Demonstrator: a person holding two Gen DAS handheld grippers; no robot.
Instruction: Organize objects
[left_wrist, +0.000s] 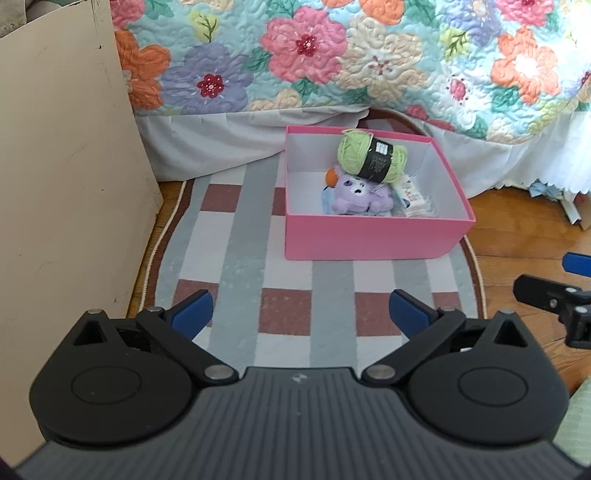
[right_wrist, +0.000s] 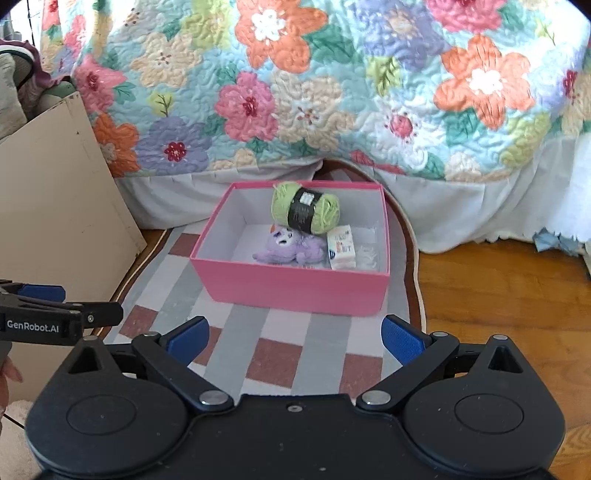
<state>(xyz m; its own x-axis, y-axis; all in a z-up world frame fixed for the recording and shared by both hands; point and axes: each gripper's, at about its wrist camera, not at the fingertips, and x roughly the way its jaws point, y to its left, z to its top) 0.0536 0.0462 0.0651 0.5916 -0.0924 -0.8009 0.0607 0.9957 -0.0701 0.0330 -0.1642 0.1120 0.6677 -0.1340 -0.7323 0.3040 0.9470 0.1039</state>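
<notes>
Right wrist view: yarn, plush and carton lie in the pink box on the rug; our left gripper and right gripper hang spread and empty, so we judge sorting nearly done.

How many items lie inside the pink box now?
4 visible: green yarn at the back, purple plush in front, small white carton right, orange piece left. Others may hide underneath.

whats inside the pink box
Inside the pink box: a green yarn ball resting on a purple plush toy, beside a small white carton. Something orange and something blue show under the plush, mostly covered, so I cannot identify them.
</notes>
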